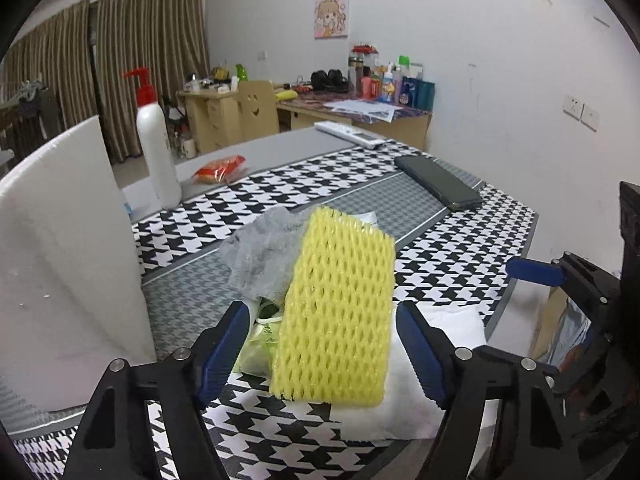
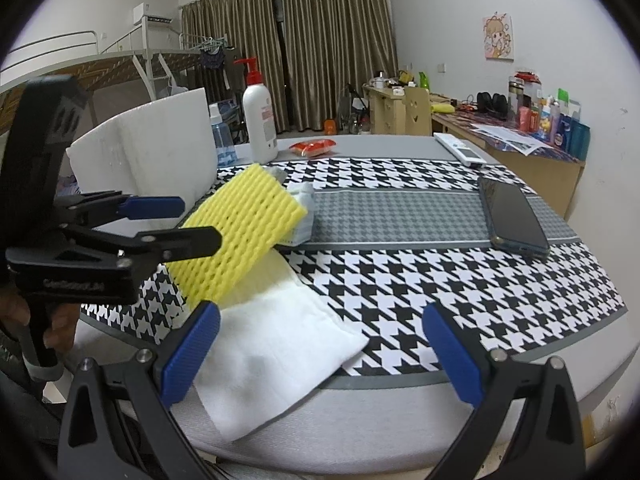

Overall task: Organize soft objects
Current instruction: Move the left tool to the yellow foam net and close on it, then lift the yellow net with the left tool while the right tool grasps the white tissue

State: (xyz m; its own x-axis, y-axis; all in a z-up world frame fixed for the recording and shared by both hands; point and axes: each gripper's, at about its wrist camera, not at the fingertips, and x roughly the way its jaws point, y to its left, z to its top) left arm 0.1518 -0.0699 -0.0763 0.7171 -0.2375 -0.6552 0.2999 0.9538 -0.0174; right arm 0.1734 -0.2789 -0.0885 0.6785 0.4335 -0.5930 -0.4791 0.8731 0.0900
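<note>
A yellow foam net sleeve point(image 1: 336, 308) lies tilted on a small pile of soft things on the houndstooth mat. It sits between the fingers of my left gripper point(image 1: 322, 312), which stand apart and do not press on it. Under and behind the sleeve are a grey cloth point(image 1: 260, 252) and a crumpled plastic bag point(image 1: 260, 340). A white padded cloth point(image 2: 280, 344) lies at the table's near edge, partly under the yellow sleeve point(image 2: 240, 232). My right gripper point(image 2: 322, 356) hovers open over this cloth, holding nothing. The left gripper point(image 2: 200, 222) shows at the left of the right wrist view.
A white foam board point(image 1: 68, 264) stands upright at the left. Behind it are a white pump bottle point(image 1: 158, 140) and a red snack packet point(image 1: 220, 168). A dark phone point(image 2: 514, 216) and a white remote point(image 2: 460, 148) lie at the right. A cluttered desk point(image 1: 400, 120) stands beyond.
</note>
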